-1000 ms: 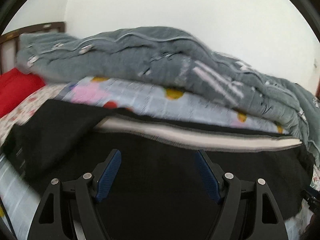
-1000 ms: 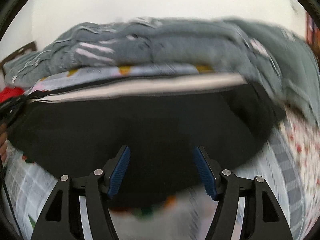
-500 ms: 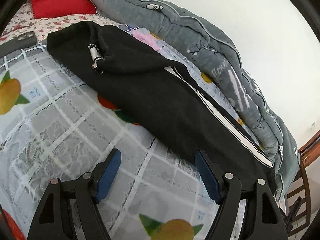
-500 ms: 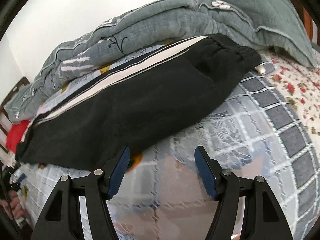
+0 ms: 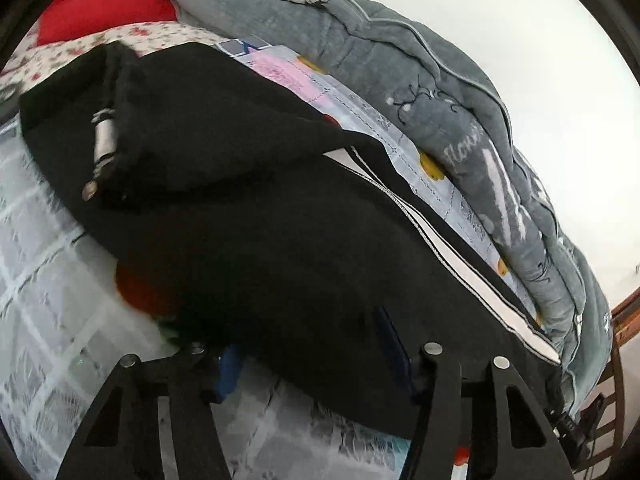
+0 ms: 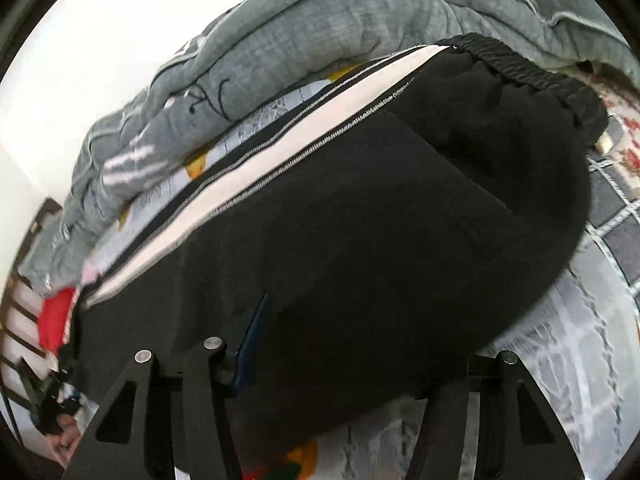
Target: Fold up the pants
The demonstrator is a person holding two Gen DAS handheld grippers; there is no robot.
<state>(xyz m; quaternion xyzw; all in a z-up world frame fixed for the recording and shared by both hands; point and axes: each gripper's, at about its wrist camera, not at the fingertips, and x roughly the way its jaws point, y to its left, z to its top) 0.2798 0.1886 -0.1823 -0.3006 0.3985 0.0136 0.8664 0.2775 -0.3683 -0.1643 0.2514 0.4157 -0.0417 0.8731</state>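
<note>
Pants (image 5: 280, 240): black soft knit, white side stripe, gathered elastic waistband (image 6: 520, 64), lying lengthwise on a printed bed sheet (image 5: 48, 280) beside a grey quilt (image 5: 400, 60). Left hand-held gripper (image 5: 312, 352) and right hand-held gripper (image 6: 352, 352): jaws just closing, near hem between them; pad contact cannot be told

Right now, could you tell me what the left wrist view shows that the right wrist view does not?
Only the left wrist view shows the metal-tipped drawstring lying on the folded-over black cloth, and the large red pillow at the top left.

Only the right wrist view shows the gathered elastic band at the pants' far end and a hand at the lower left edge.

Both show the black pants with their white side stripe, the grey quilt behind them, and the fruit-print sheet underneath.
</note>
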